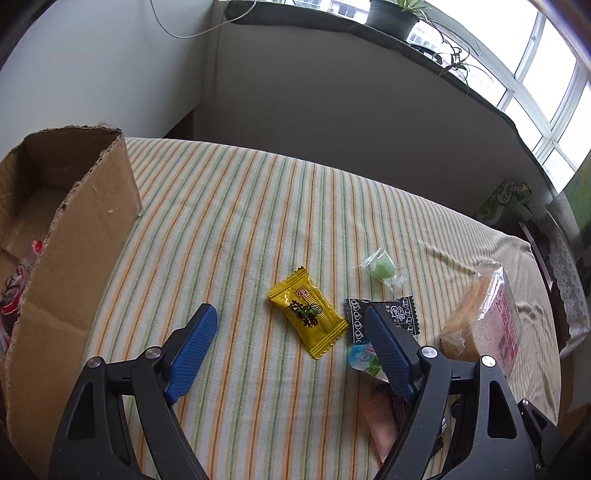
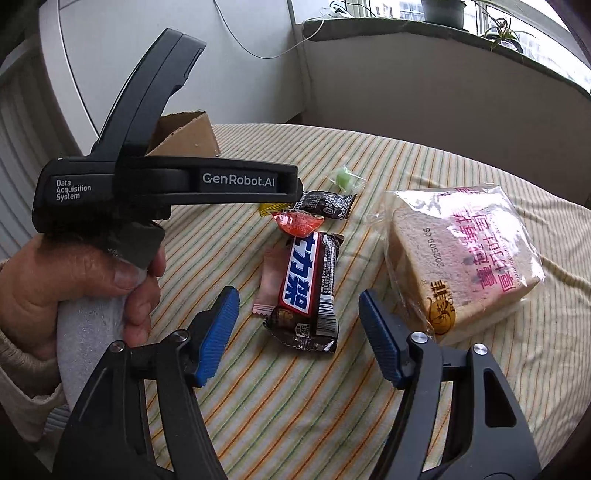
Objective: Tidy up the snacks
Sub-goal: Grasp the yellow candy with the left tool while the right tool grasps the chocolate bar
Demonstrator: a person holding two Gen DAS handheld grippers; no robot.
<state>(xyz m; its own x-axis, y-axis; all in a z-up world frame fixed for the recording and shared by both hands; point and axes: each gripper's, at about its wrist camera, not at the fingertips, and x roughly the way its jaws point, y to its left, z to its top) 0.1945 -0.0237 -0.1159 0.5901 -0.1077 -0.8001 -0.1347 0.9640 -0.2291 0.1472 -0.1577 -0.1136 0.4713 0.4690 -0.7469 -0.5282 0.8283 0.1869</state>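
Both pairs of blue fingers are spread wide and hold nothing. On the left gripper [image 1: 290,345] the fingers [image 1: 192,354] hang over the yellow candy [image 1: 307,313], maybe to grab it next. On the right gripper [image 2: 299,334] they sit on either side of the chocolate bar [image 2: 308,286], above it, lined up for a pick. A hand [image 2: 74,288] holds the left gripper's handle. More snacks lie close by on the desk [image 1: 229,236]: a green sweet [image 1: 382,268], a black packet [image 2: 325,202], a red jelly [image 2: 297,221], a pink packet [image 2: 271,282] partly under the bar, and bagged bread [image 2: 461,258]. A cardboard box [image 1: 74,236] stands at the left edge with some snacks inside, so I think snacks go there. A striped cloth covers the desk. Plants [image 1: 402,14] sit by the window.
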